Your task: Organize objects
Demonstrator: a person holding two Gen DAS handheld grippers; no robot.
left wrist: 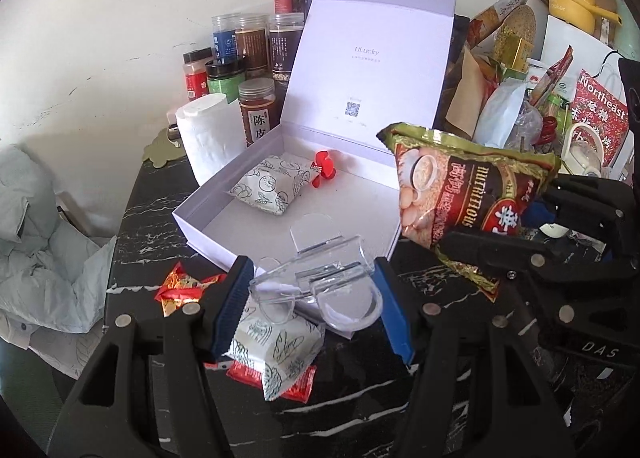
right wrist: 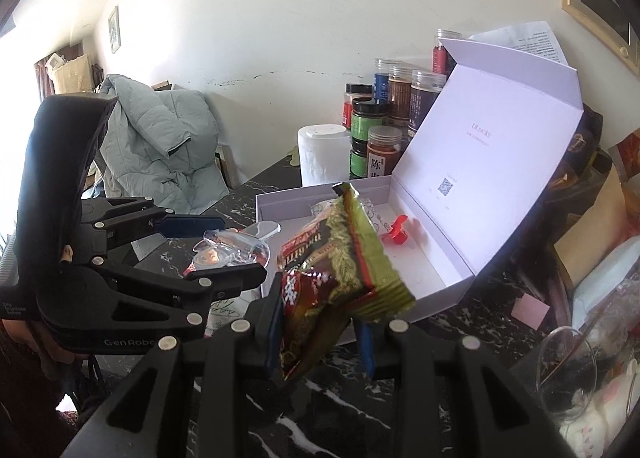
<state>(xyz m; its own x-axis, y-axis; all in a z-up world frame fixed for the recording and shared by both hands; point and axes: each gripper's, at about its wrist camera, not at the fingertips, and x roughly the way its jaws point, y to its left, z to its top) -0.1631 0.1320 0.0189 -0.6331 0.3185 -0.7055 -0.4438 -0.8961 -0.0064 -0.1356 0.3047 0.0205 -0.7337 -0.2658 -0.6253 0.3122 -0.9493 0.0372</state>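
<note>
My left gripper (left wrist: 312,278) is shut on a clear plastic clip (left wrist: 320,282), held just above the near edge of an open white box (left wrist: 208,214). The box holds a white patterned packet (left wrist: 268,188) and a red clip (left wrist: 324,170). At the right, my right gripper (left wrist: 480,246) is shut on a green and red cereal sachet (left wrist: 460,194) that hangs over the box's right side. In the right wrist view the right gripper (right wrist: 320,322) pinches the sachet (right wrist: 344,258), the left gripper (right wrist: 236,248) carries the clear clip (right wrist: 232,246), and the box (right wrist: 280,202) lies behind.
Another white patterned packet (left wrist: 280,354) and red sachets (left wrist: 184,286) lie on the black marble table (left wrist: 132,218) under the left gripper. Spice jars (left wrist: 256,58) and a paper roll (left wrist: 208,130) stand behind the box. Piled snack bags (left wrist: 520,78) crowd the right; a grey jacket (left wrist: 36,238) lies left.
</note>
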